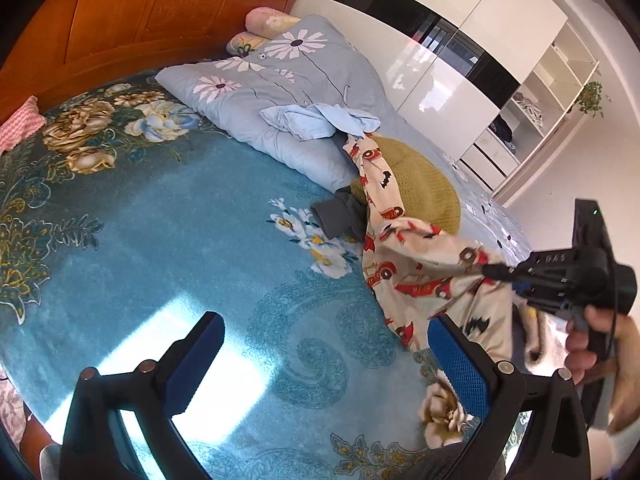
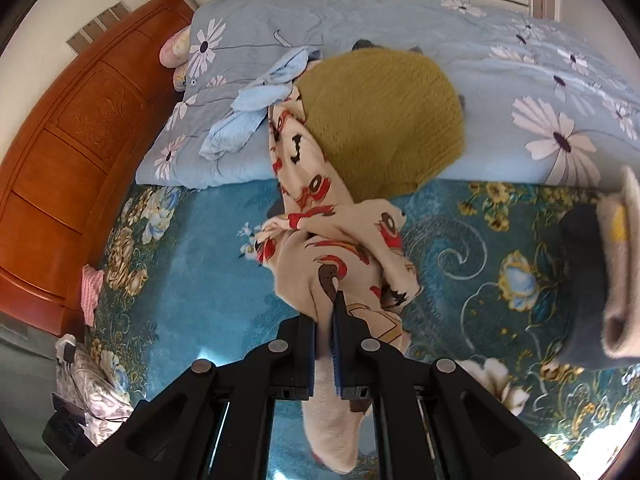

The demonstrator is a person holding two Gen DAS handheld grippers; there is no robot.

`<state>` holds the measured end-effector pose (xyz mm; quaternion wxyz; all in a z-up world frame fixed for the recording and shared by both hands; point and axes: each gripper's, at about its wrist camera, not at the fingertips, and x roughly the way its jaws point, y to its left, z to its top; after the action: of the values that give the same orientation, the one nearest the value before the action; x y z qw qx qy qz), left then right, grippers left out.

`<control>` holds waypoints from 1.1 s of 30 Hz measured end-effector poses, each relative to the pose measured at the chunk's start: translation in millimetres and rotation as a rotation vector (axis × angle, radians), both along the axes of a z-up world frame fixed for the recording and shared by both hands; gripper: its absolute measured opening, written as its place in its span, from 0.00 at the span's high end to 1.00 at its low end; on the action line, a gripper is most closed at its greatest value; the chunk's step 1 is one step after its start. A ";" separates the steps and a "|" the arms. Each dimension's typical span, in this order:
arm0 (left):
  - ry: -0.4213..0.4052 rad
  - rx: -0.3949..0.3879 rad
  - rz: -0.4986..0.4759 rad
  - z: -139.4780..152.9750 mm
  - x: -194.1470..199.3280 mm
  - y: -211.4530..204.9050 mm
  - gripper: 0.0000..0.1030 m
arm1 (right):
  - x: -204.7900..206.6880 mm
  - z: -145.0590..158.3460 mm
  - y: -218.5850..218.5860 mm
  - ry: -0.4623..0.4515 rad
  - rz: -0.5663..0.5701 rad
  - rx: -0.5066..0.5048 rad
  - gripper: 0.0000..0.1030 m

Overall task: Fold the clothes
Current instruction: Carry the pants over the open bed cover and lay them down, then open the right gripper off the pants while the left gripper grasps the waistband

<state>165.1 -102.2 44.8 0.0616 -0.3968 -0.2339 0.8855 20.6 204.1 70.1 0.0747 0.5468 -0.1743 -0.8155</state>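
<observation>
The right hand-held gripper (image 2: 329,320) is closed on a cream garment with red cars and black bats (image 2: 320,236), and a fold of the cloth hangs down between its two jaws at the bottom centre of the right wrist view. In the left wrist view this same gripper comes in from the right edge, with a hand (image 1: 600,344) around its handle. The garment stretches from there up toward the centre of the frame, where its far end lies against a mustard knitted sweater (image 1: 424,188) on the bed (image 1: 160,240). The left hand-held gripper (image 1: 326,344) is open at the bottom of its own view (nothing is between its blue pads), above the blue flowered bed cover. A light blue garment (image 1: 316,120) lies crumpled on the pale blue quilt with daisies (image 1: 280,80), and a dark grey garment (image 1: 336,216) is just beside the sweater. The wooden headboard (image 1: 120,20) fills the upper left.
</observation>
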 end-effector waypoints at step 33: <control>-0.176 -0.087 -0.002 -37.5 15.5 27.8 0.00 | 56.1 -44.8 113.1 0.082 -0.017 -0.104 0.97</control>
<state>180.6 -74.4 7.3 0.0245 -0.4756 -0.1994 0.8564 76.7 317.2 25.3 0.1031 0.5067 -0.2182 -0.8276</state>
